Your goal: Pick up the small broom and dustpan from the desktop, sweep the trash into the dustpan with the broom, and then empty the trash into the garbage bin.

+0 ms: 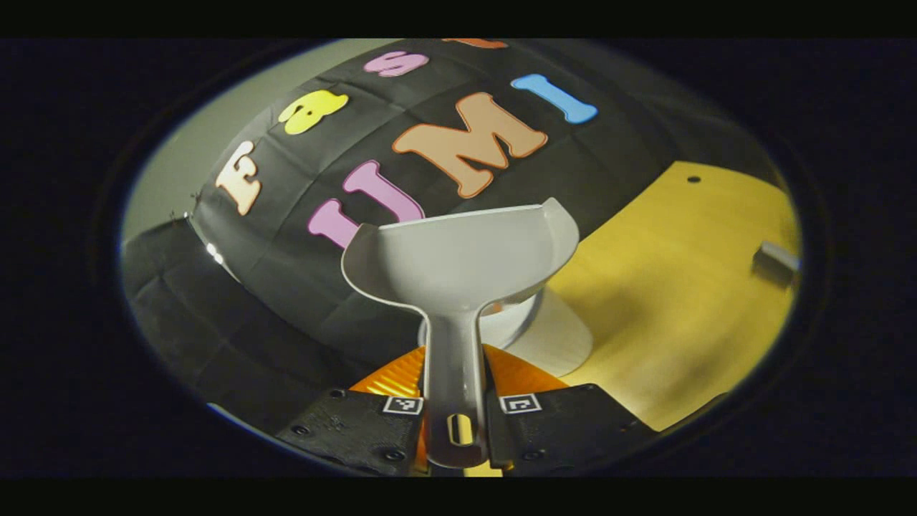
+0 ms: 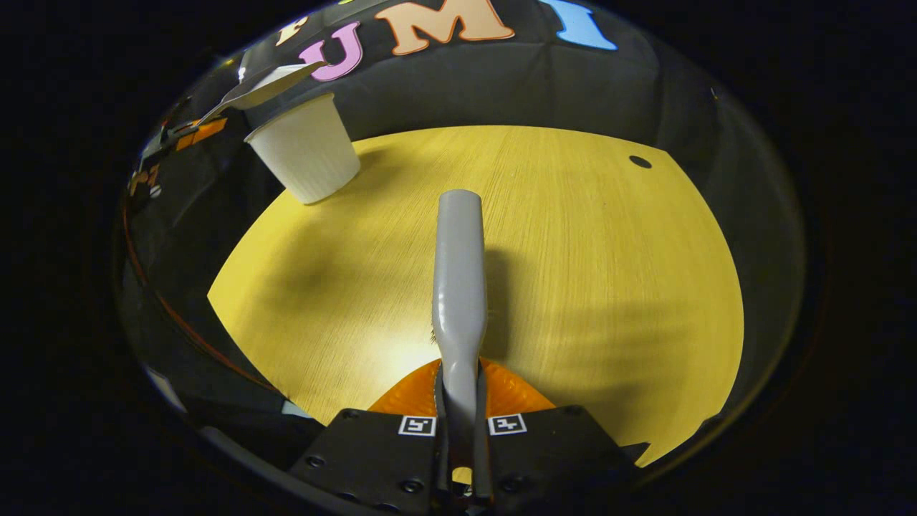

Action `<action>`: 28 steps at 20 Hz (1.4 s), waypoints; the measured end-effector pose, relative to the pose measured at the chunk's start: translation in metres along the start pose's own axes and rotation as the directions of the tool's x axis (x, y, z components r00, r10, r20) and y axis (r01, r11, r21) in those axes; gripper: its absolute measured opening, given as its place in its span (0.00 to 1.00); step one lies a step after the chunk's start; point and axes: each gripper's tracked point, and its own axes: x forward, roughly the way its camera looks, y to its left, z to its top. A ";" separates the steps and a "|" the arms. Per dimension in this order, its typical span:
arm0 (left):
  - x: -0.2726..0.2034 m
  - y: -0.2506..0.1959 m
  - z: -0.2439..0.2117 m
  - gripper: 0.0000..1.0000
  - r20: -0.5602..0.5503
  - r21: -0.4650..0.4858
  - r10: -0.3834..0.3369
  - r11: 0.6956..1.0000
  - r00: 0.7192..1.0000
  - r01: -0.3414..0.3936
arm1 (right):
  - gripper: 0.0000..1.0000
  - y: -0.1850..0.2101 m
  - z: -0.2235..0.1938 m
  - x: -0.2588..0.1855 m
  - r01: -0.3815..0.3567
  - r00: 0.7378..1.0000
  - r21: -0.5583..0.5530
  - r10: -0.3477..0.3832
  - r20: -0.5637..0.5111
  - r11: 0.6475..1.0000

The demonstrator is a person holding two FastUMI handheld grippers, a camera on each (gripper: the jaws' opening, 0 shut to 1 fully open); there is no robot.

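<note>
Grey plastic dustpan, gripped by its handle between both fingers of the left hand-held gripper, is raised over the white garbage bin at the tabletop's near-left corner. In the right gripper view the same dustpan appears lifted and tilted just above the rim of the garbage bin, with the booth wall behind it. The right hand-held gripper is closed on the small broom, whose grey body points forward over the bare tabletop, well apart from the bin. A small grey object lies near the far edge of the tabletop in the left gripper view; what it is cannot be told.

Judged from this layout, the step in hand is emptying the dustpan into the bin. No trash can be made out in the pan from these views. To do it well, the pan's open lip should be centred over the bin's mouth before the handle is raised further, so that the contents slide off the lip and inside, not past the rim. The tilt should be slow and the grip on the handle firm. The broom is best kept clear of the bin so as not to knock it.
</note>
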 end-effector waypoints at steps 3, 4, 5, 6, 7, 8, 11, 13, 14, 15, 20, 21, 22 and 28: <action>-0.026 -0.070 0.003 0.24 0.038 -0.127 -0.099 0.987 0.994 0.103 | 0.11 0.007 -0.002 -0.020 0.040 0.998 0.035 -0.042 0.050 0.999; -0.031 -0.094 0.001 0.24 0.043 -0.166 -0.136 0.976 0.990 0.141 | 0.11 0.008 0.001 -0.022 0.059 0.996 0.044 -0.062 0.061 0.997; -0.035 -0.117 -0.005 0.24 0.037 -0.207 -0.172 0.962 0.984 0.176 | 0.11 0.008 0.000 -0.022 0.073 0.995 0.054 -0.077 0.064 0.996; -0.038 -0.135 -0.010 0.27 0.025 -0.242 -0.198 0.950 0.980 0.198 | 0.11 0.009 0.000 -0.022 0.089 0.993 0.067 -0.094 0.075 0.994; -0.039 -0.151 -0.013 0.23 0.027 -0.270 -0.217 0.938 0.976 0.216 | 0.11 0.011 0.001 -0.023 0.106 0.990 0.075 -0.112 0.082 0.992; -0.037 -0.163 -0.022 0.23 0.007 -0.282 -0.234 0.932 0.972 0.227 | 0.11 0.012 0.001 -0.023 0.122 0.988 0.081 -0.129 0.087 0.989; -0.043 -0.211 -0.070 0.24 -0.087 -0.317 -0.286 0.916 0.954 0.246 | 0.11 0.011 0.000 -0.022 0.166 0.984 0.074 -0.170 0.053 0.983; -0.042 -0.226 -0.093 0.25 -0.145 -0.321 -0.303 0.915 0.942 0.245 | 0.11 0.011 -0.001 -0.022 0.180 0.983 0.070 -0.182 0.023 0.981; -0.041 -0.233 -0.103 0.24 -0.168 -0.328 -0.311 0.913 0.936 0.244 | 0.11 0.010 -0.001 -0.022 0.189 0.982 0.067 -0.190 0.013 0.980; -0.042 -0.243 -0.115 0.25 -0.198 -0.334 -0.324 0.910 0.925 0.247 | 0.11 0.010 -0.001 -0.024 0.199 0.980 0.060 -0.199 0.001 0.978; -0.044 -0.260 -0.141 0.26 -0.286 -0.366 -0.370 0.895 0.884 0.256 | 0.11 0.010 0.000 -0.028 0.239 0.969 0.036 -0.236 -0.068 0.970; -0.045 -0.262 -0.143 0.25 -0.295 -0.368 -0.376 0.893 0.879 0.259 | 0.07 0.012 0.002 -0.031 0.244 0.968 0.036 -0.241 -0.076 0.969; -0.046 -0.263 -0.145 0.25 -0.304 -0.372 -0.383 0.891 0.872 0.262 | 0.11 0.012 0.004 -0.035 0.248 0.966 0.038 -0.245 -0.083 0.968; -0.045 -0.265 -0.156 0.27 -0.369 -0.379 -0.419 0.883 0.830 0.278 | 0.12 0.016 0.016 -0.054 0.277 0.952 0.016 -0.272 -0.141 0.961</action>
